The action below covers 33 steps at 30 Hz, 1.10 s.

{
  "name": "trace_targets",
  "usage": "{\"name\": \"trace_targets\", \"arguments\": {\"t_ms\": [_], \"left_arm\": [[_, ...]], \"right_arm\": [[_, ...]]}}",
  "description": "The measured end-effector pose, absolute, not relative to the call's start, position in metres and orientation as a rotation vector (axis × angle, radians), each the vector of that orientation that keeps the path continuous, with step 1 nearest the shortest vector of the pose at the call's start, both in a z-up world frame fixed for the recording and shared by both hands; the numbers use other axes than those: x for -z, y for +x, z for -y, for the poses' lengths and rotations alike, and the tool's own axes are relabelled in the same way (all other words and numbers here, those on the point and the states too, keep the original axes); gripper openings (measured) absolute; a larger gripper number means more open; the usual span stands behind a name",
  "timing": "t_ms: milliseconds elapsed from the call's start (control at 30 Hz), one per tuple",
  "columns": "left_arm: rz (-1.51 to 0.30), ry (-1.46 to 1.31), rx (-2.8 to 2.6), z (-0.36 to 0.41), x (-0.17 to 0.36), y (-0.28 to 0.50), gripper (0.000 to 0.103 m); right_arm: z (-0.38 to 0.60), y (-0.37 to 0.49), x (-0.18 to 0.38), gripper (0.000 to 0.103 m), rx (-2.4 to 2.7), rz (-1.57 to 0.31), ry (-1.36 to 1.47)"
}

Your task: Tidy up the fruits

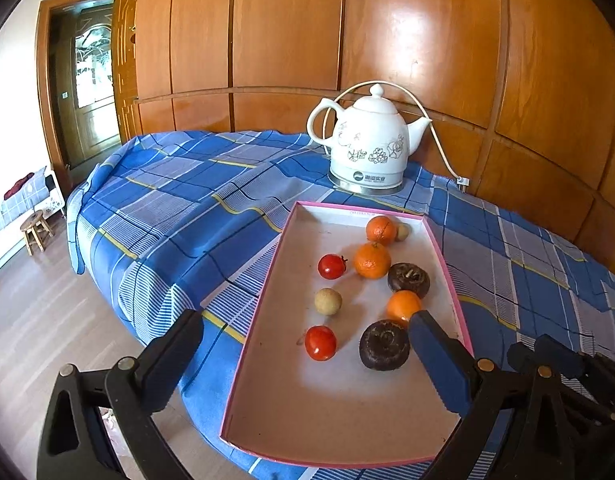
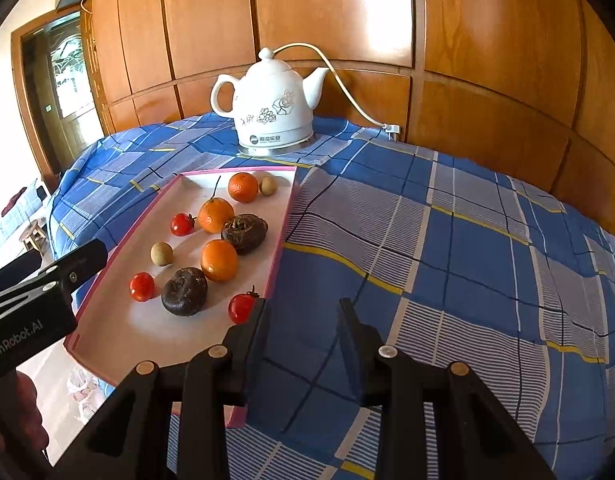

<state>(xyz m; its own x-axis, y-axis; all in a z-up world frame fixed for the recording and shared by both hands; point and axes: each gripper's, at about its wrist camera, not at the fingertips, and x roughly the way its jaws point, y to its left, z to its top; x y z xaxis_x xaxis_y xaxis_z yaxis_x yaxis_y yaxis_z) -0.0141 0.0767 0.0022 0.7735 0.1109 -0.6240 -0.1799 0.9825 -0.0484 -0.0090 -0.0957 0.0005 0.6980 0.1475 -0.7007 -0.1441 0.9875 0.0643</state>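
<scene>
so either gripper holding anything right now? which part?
Nothing held. Left gripper is wide open over the tray; right gripper has empty jaws above the tablecloth.

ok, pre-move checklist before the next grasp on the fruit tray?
1. Left gripper empty, jaws wide: ok.
2. Right gripper empty, jaws part open: ok.
3. All fruit inside tray: ok.
4. Fruit grouped by kind: not ok, mixed.
5. Right gripper's finger clear of nearest tomato: cannot tell, very close.
6. Kettle apart from tray: ok.
</scene>
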Motion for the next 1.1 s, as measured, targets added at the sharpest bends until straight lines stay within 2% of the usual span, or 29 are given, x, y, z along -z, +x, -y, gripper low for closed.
{"name": "trace_targets", "arguments": {"t_ms": [1100], "left_arm": [[-0.660,-0.117,-0.168,-0.0822,-0.0034,-0.0127,0.103]], "right_arm": [[0.0856,-0.0149,-0.0027,0.035,-0.176,-0.752,-0.042]]}}
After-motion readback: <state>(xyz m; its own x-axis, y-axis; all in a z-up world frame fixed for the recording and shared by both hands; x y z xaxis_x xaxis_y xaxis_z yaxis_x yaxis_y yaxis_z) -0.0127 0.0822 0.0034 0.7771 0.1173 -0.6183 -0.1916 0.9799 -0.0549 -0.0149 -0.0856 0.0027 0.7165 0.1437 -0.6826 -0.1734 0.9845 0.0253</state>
